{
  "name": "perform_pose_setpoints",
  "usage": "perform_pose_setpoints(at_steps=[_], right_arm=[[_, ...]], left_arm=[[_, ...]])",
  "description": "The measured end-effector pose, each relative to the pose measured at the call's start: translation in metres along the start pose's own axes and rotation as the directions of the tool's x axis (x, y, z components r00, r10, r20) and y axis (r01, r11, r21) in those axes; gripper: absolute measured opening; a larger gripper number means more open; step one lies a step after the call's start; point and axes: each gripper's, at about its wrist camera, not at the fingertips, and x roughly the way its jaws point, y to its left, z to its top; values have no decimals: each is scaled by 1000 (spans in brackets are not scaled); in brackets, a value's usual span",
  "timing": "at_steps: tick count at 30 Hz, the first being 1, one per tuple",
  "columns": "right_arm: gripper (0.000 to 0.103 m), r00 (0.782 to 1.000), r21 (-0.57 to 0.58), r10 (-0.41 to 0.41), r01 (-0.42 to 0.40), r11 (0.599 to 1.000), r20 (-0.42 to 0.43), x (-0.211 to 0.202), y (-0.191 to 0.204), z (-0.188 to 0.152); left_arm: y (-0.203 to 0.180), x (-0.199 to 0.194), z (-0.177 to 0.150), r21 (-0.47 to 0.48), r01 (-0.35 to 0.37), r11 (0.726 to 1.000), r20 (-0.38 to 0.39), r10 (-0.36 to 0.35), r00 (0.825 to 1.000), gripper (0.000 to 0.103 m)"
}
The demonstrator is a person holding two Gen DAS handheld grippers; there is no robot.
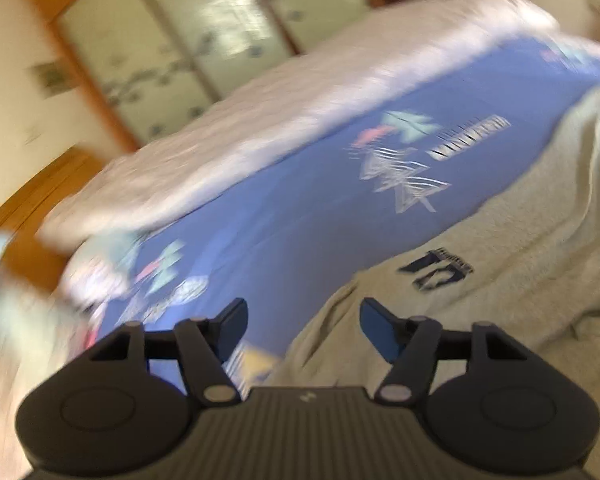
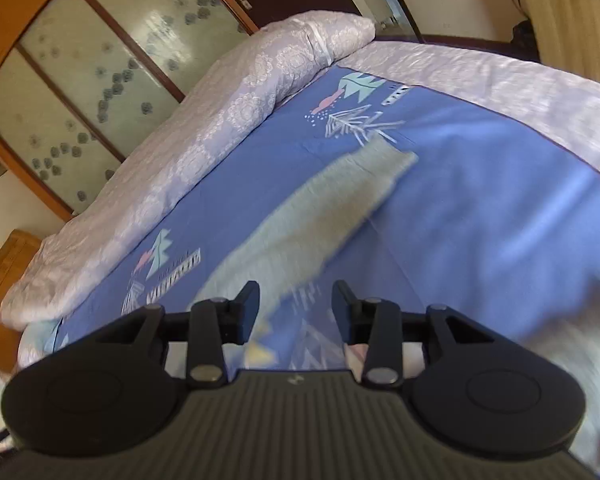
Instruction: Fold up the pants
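Pants (image 1: 480, 264) first: my left gripper (image 1: 302, 320) hangs wide open and empty just over their near edge, where the beige cloth with a dark logo lies rumpled on the blue sheet (image 1: 280, 208). My right gripper (image 2: 296, 304) is spread wide too, holding nothing, with one leg (image 2: 320, 216) stretching away from it across the sheet toward the quilt (image 2: 204, 120). No neat fold shows yet, so I judge the folding barely begun.
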Motion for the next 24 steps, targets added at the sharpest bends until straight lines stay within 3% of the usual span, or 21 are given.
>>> perform_pose_setpoints(at_steps=[3,5,7,8,9,11,18,19,20,21,22,24], right_arm=[[45,999,63,-26,28,998,-34,42,-1,30],[46,997,99,-50,56,994,-54,68,-4,45],[47,993,105,-104,110,988,-62,92,-5,57],[47,990,108,-124,130,986,-65,102,-6,61],[47,987,110,-142,149,983,-68,114,-8,65],[48,979,113,-194,200,973,-57,135,-7,75],[47,958,216,-278,287,933,-72,207,-20,96],[45,952,218,-296,306,927,-78,214,-21,95],[30,941,203,-326,338,919,-88,219,-21,93],[5,926,178,-366,378,909,-93,222,-22,90],[5,921,178,-381,390,904,-82,219,-23,88],[4,933,206,-357,358,911,-43,203,-27,85]], left_arm=[[-15,56,16,5,48,999,-54,-48,997,82],[-20,90,17,-17,98,995,-111,-99,989,80],[-27,114,14,-21,155,988,-166,-156,974,60],[-30,121,10,-9,181,983,-191,-179,965,34],[-36,127,8,9,194,981,-214,-188,959,15],[-43,128,1,45,194,980,-213,-181,960,8],[-41,106,-4,59,148,987,-141,-138,980,7],[-40,101,-4,54,139,989,-129,-131,983,7],[-38,94,-4,46,126,991,-116,-120,986,7],[-36,88,-3,40,117,992,-106,-112,988,6],[-34,80,-3,31,106,994,-93,-103,990,6],[-31,68,-1,18,89,996,-69,-87,994,6]])
